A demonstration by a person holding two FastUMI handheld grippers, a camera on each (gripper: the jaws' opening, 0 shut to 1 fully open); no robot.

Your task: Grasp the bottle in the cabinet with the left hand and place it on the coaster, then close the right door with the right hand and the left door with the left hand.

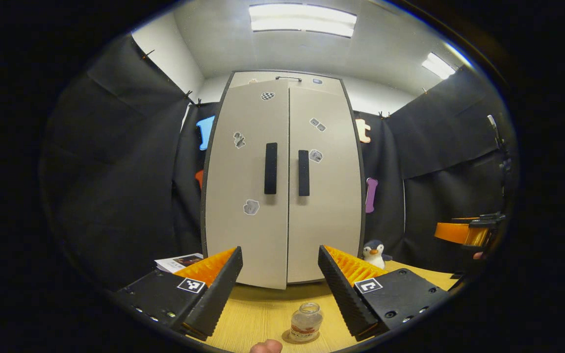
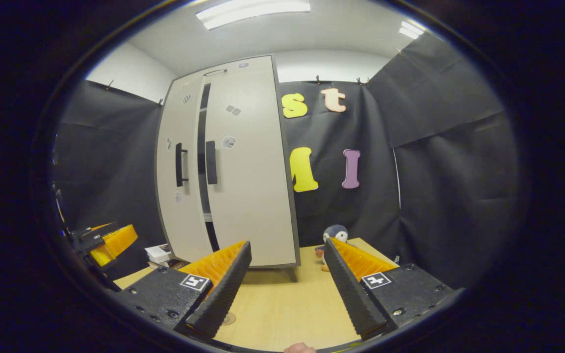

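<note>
Left gripper view: bottle (image 1: 306,321) stands upright on the coaster (image 1: 287,338), long axis vertical, mouth pointing up; it sits at 6 o'clock in the frame, on the wooden table (image 1: 258,314), in front of the cabinet (image 1: 282,181) and well apart from it. The bottle is clear glass with a label low on its body; whether a cap is fitted I cannot tell at this size.

Left gripper (image 1: 280,279): jaws spread wide, nothing between them. The bottle lies in the gap near the right finger's base, apparently untouched.

Left door (image 1: 248,181) and right door (image 1: 324,181) appear flush from this view, dark vertical handles side by side at centre. In the right gripper view a dark slit shows between the doors, the left one standing slightly ahead of the right, so the left may not be fully seated.

Right gripper (image 2: 287,279): jaws wide apart, holding nothing, above bare tabletop.

A toy penguin (image 1: 374,254) stands at 4 o'clock of the cabinet base. A stack of papers (image 1: 178,262) lies at 8 o'clock.
</note>
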